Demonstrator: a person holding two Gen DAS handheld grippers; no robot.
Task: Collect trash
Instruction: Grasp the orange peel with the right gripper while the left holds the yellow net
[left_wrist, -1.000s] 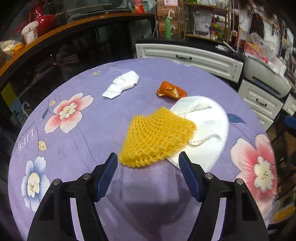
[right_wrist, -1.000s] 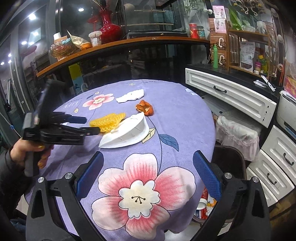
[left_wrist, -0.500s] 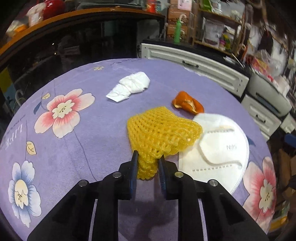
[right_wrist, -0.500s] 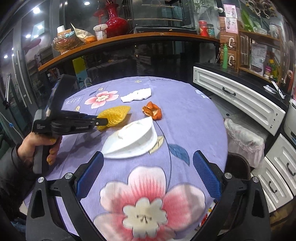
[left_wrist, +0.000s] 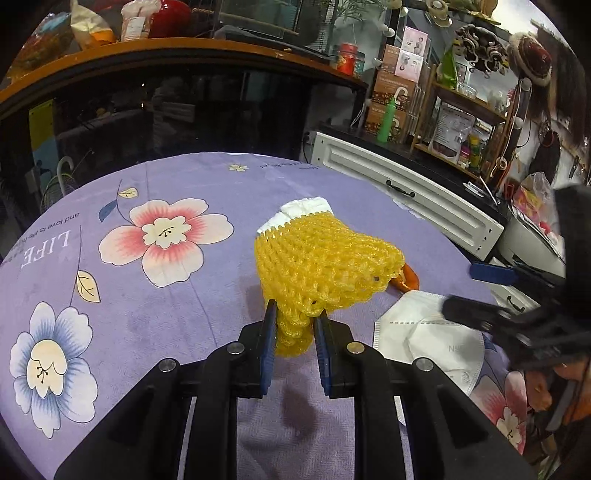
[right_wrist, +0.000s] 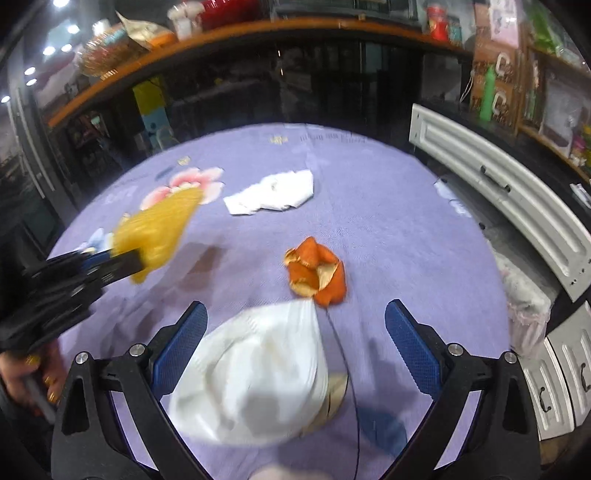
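My left gripper (left_wrist: 294, 317) is shut on a yellow foam net (left_wrist: 325, 258) and holds it lifted off the purple flowered tablecloth (left_wrist: 147, 317); it also shows in the right wrist view (right_wrist: 159, 229). My right gripper (right_wrist: 295, 339) is open, low over a white face mask (right_wrist: 258, 373), which also shows in the left wrist view (left_wrist: 424, 339). An orange peel (right_wrist: 316, 271) lies just beyond the mask. A crumpled white tissue (right_wrist: 273, 192) lies further back; in the left wrist view the tissue (left_wrist: 299, 208) is partly hidden behind the net.
A white drawer cabinet (right_wrist: 509, 199) stands to the right of the round table. A bin with a plastic liner (right_wrist: 524, 295) sits beside the table's right edge. A dark counter with a shelf of jars (left_wrist: 184, 48) runs behind.
My left gripper closed on the yellow net and lifted it off the mask. My right gripper moved forward and down over the white mask.
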